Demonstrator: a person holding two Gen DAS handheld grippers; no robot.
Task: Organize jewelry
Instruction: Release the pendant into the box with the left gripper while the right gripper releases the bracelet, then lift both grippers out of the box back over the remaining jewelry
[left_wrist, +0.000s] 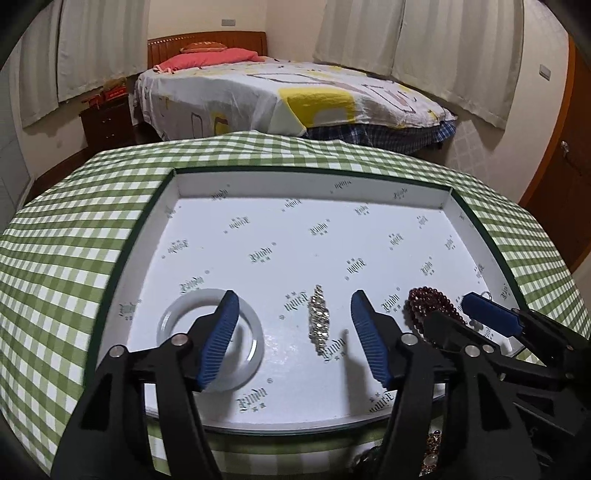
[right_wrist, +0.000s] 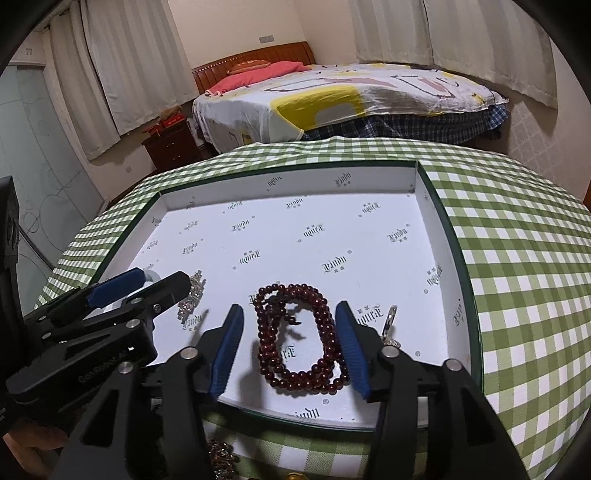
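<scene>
A shallow white box tray (left_wrist: 295, 184) with a dark green rim lies on the green checked cloth. In it lie a white bangle (left_wrist: 173, 314), a sparkly rhinestone piece (left_wrist: 319, 319) and a dark red bead bracelet (right_wrist: 299, 339). My left gripper (left_wrist: 293, 317) is open above the tray, with the rhinestone piece between its blue fingers and the left finger over the bangle. My right gripper (right_wrist: 290, 332) is open, its fingers on either side of the bead bracelet. A small silver ring-like piece (right_wrist: 389, 319) lies just right of the right finger.
More jewelry (right_wrist: 221, 458) lies on the cloth in front of the tray's near edge, partly hidden by the grippers. The tray's far half (right_wrist: 295, 221) is bare. A bed (left_wrist: 295, 96) and a dark nightstand (left_wrist: 107, 122) stand beyond the table.
</scene>
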